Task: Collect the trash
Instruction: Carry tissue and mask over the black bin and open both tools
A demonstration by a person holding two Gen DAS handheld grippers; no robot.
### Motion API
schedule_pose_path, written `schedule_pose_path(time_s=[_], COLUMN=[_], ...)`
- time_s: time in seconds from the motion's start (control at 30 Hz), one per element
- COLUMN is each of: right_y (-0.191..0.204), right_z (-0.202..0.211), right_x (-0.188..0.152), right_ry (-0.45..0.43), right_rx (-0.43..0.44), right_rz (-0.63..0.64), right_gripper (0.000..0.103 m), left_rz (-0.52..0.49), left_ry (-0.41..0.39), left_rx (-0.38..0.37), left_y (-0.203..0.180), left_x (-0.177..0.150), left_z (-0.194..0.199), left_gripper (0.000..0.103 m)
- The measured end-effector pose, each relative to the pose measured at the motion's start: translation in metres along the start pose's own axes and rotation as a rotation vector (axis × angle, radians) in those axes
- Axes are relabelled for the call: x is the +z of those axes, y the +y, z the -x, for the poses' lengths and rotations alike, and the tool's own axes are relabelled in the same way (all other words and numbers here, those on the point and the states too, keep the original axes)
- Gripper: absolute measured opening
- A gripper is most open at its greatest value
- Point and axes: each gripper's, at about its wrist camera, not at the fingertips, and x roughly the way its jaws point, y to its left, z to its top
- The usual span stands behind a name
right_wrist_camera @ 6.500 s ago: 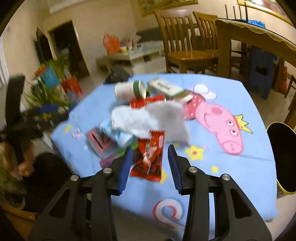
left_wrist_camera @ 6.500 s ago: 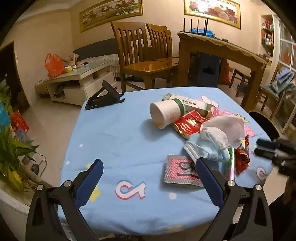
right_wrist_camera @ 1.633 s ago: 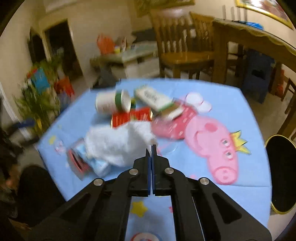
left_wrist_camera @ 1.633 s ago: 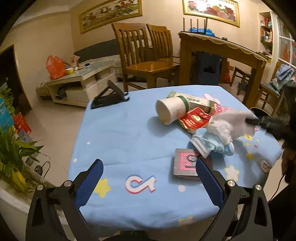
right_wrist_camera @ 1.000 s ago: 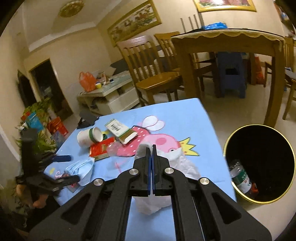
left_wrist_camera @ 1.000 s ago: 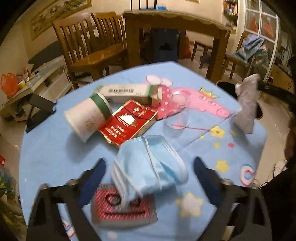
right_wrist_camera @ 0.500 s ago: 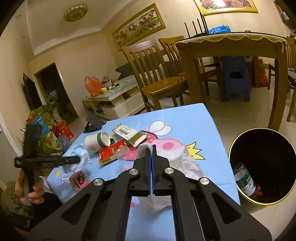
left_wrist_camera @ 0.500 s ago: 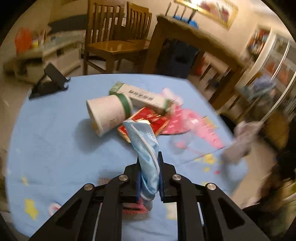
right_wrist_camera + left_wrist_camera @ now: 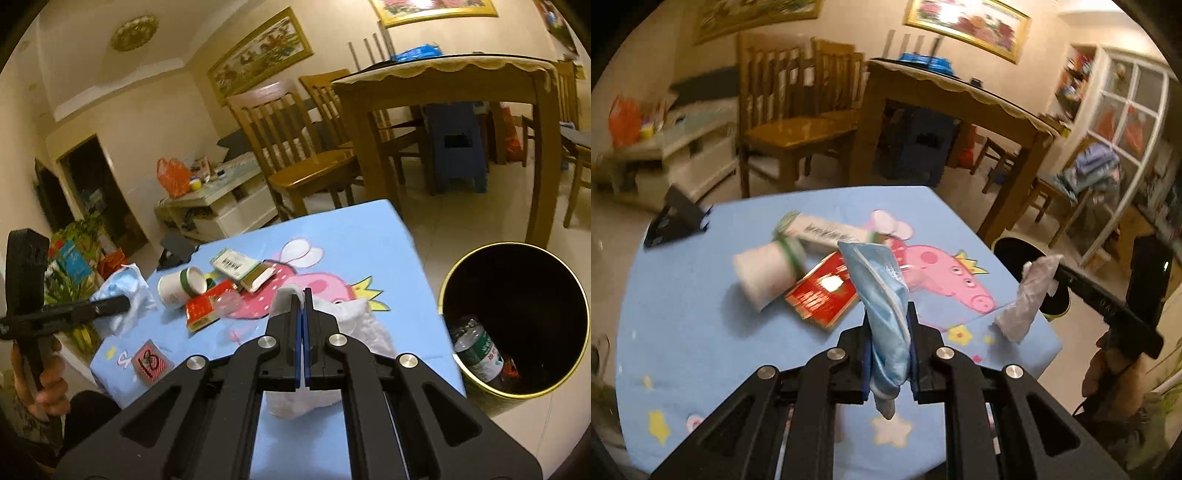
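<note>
My left hand-held gripper is clamped on one blue face mask, held up above the worktop, and my right hand-held gripper is pinched tight on one crumpled white tissue, up over the worktop's edge beside the one black bin. On the blue cloth I count one white paper cup on its side, one red packet, one long green-and-white box and one small patterned card; one plastic bottle lies in the bin.
</note>
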Motion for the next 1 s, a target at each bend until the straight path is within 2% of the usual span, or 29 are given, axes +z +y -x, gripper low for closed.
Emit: schedule_pose_path(time_s=[0.13, 0.27, 0.5, 0.63, 0.73, 0.83, 0.87, 0.93, 1.0], right_y=[-0.022, -0.049, -0.094, -0.131, -0.161, -0.186, -0.19, -0.204, -0.21], right_z=[0.014, 0.027, 0.049, 0.039, 0.029, 0.018, 0.012, 0.003, 0.008], right_x=[0.008, 0.022, 0.059, 0.064, 0.049, 0.044, 0.04, 0.029, 0.027], right_ry=[-0.034, -0.074, -0.175, -0.149, -0.097, -0.042, -0.027, 0.019, 0.003], right_rx=[-0.043, -0.094, -0.208, -0.314, -0.349, -0.365, -0.371, -0.387, -0.375], right_rz=[-0.048, -0.104, -0.172, -0.21, -0.275, -0.331, -0.345, -0.395, -0.425], right_gripper=[0.001, 0.001, 0.001, 0.001, 0.001, 0.007, 0.032, 0.072, 0.07], left_rz=[-0.075, -0.157, -0.208, -0.252, -0.285, -0.317, -0.323, -0.33, -0.333], left_ry=[0.015, -0.001, 0.006, 0.005, 0.005, 0.007, 0.009, 0.017, 0.028], left_rx=[0.001, 0.002, -0.02, -0.028, -0.037, -0.046, -0.049, -0.058, -0.068], left_y=[-0.041, -0.081, -0.124, -0.151, -0.169, -0.186, -0.19, -0.201, -0.21], left_x=[0.01, 0.02, 0.037, 0.044, 0.048, 0.051, 0.051, 0.053, 0.053], left_z=[-0.025, -0.043, -0.082, -0.099, -0.11, -0.123, -0.127, -0.139, -0.15], left_gripper=[0.014, 0.014, 0.014, 0.014, 0.014, 0.014, 0.014, 0.014, 0.014])
